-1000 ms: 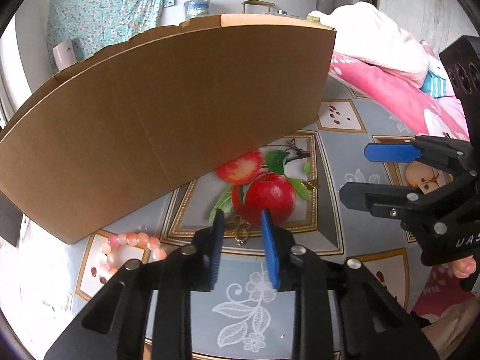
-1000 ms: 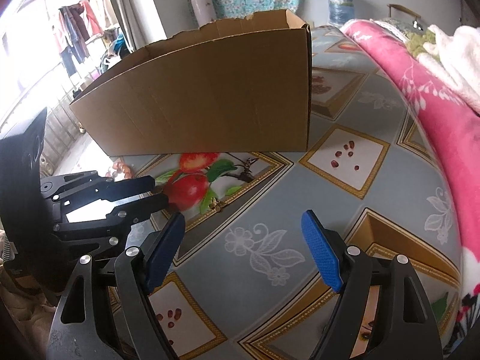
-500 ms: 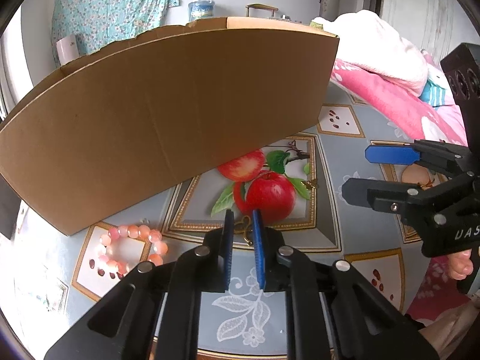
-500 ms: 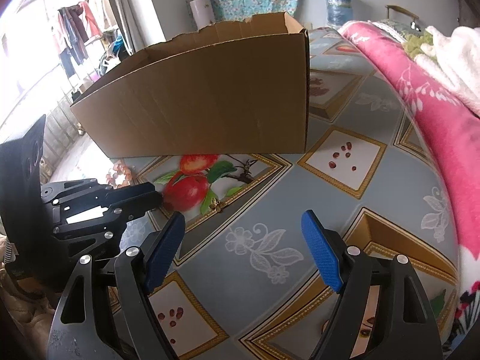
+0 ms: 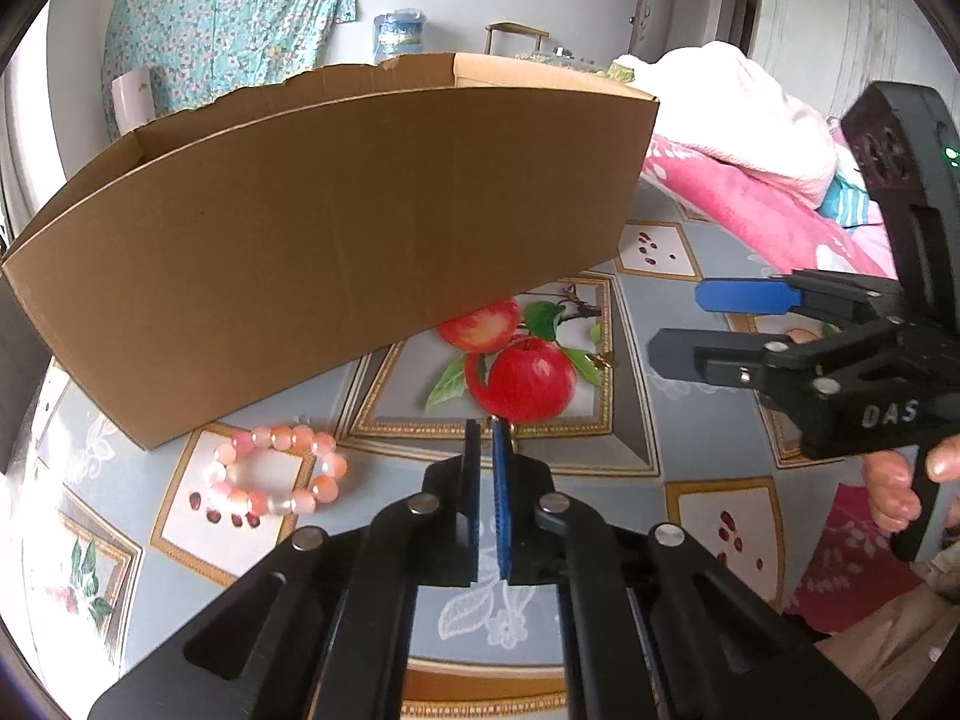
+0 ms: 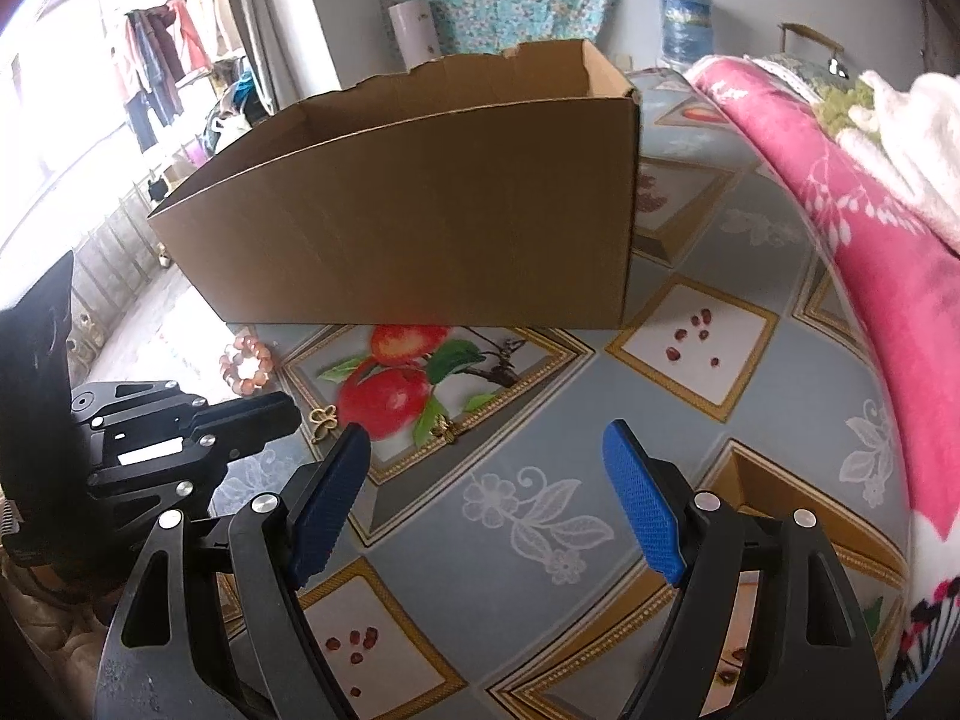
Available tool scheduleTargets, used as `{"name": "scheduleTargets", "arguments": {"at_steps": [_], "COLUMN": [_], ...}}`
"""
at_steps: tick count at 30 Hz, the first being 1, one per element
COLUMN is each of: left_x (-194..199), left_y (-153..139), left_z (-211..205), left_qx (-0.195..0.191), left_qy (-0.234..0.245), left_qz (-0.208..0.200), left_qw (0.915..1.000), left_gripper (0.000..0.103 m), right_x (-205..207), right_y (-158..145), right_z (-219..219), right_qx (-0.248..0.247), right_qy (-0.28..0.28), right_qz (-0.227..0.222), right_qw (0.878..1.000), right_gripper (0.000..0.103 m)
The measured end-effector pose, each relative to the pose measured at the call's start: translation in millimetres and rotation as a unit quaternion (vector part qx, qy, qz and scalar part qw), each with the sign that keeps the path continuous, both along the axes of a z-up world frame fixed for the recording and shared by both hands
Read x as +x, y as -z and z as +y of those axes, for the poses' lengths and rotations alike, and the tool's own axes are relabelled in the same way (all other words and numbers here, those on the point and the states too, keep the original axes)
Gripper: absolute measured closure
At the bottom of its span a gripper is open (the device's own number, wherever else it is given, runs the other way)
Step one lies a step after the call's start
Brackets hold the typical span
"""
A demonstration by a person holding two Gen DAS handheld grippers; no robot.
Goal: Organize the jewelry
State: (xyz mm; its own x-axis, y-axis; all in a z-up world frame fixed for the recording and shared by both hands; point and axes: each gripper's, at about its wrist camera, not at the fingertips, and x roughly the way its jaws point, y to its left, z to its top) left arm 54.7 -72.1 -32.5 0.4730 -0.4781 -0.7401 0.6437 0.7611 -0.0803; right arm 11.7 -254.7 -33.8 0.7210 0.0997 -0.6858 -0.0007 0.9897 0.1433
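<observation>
A tall open cardboard box (image 5: 336,228) stands on the patterned tablecloth; it also shows in the right wrist view (image 6: 420,210). A pink bead bracelet (image 5: 276,468) lies in front of its left corner, also seen in the right wrist view (image 6: 246,363). A small gold clasp (image 6: 324,420) lies on the cloth just past the left gripper's tips. Another gold trinket (image 6: 447,429) lies by the printed apples, also in the left wrist view (image 5: 603,360). My left gripper (image 5: 486,438) is shut with nothing visible between its pads. My right gripper (image 6: 486,480) is open and empty.
A pink blanket (image 6: 870,228) and white bedding (image 5: 738,114) lie along the right side. A floral curtain (image 5: 228,18), a water jug (image 5: 399,36) and a white roll (image 6: 414,30) stand behind the box. A hand (image 5: 900,480) holds the right gripper.
My left gripper has closed from open to shut and pulled back and up from the gold clasp. The right gripper has stayed open and nearly still.
</observation>
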Motion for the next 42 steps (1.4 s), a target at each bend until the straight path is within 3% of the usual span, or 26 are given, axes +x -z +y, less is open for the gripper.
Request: {"name": "scheduleTargets", "arguments": {"at_steps": [2,5,12,17,25,38,40,42], "left_x": [-2,-3,-4,-3,-1,-2,-2,-3], "left_y": [0,0,0,0,1,1,2,3], "left_z": [2,4,9,9,10,14,13,10], "left_qx": [-0.001,-0.004,-0.012,-0.016,-0.019,-0.025,-0.025,-0.022], "left_qy": [0.000,0.000,0.001,0.003,0.003,0.008,0.013,0.019], "left_qz": [0.003,0.008,0.008,0.012,0.013,0.013,0.018,0.024], "left_qw": [1.0000,1.0000,0.9999,0.9998,0.9997,0.9996,0.9994,0.9993], "left_gripper": [0.099,0.099,0.099,0.099,0.099,0.098,0.096,0.084], "right_x": [4,12,28,29,33,28,20,16], "right_y": [1,3,13,14,13,7,4,1], "right_z": [4,9,15,30,31,25,21,18], "right_qx": [-0.007,-0.017,-0.038,-0.094,-0.087,-0.077,-0.072,-0.068], "right_qy": [-0.008,-0.019,-0.026,-0.031,-0.026,-0.013,-0.010,-0.006], "right_qz": [0.000,0.003,0.026,0.023,0.031,0.023,0.018,0.015], "right_qw": [1.000,1.000,0.999,0.995,0.995,0.997,0.997,0.998], "right_gripper": [0.028,0.036,0.068,0.072,0.090,0.091,0.091,0.091]}}
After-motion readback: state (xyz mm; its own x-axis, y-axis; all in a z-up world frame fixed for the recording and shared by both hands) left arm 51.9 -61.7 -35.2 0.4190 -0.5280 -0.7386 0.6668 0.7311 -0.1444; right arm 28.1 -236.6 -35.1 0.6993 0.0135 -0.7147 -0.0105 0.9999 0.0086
